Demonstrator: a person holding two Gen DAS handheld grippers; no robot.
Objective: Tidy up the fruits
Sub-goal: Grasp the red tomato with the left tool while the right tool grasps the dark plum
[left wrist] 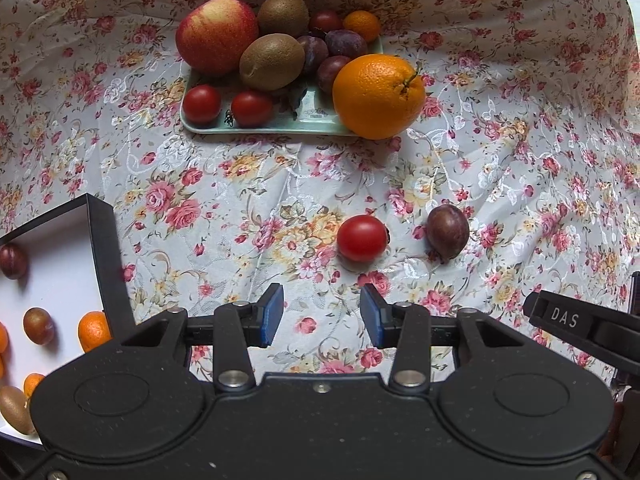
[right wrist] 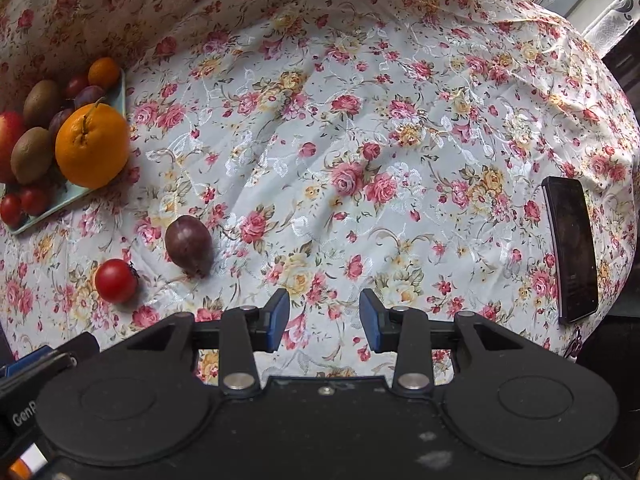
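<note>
A pale green tray (left wrist: 280,125) at the back holds an apple (left wrist: 216,34), two kiwis, several plums, two small tomatoes, a mandarin and a big orange (left wrist: 378,96) on its right corner. Loose on the floral cloth lie a red tomato (left wrist: 362,238) and a dark plum (left wrist: 447,232). My left gripper (left wrist: 322,316) is open, just short of the tomato, with nothing between its fingers. In the right wrist view the same tomato (right wrist: 116,280) and plum (right wrist: 189,250) lie to the left of my open right gripper (right wrist: 324,320). The tray (right wrist: 72,196) shows at far left.
A black-walled box (left wrist: 106,256) with a white floor stands at the left, holding plums, mandarins and a kiwi. A black phone (right wrist: 572,248) lies at the cloth's right edge. The other gripper's black body (left wrist: 580,328) shows at the right.
</note>
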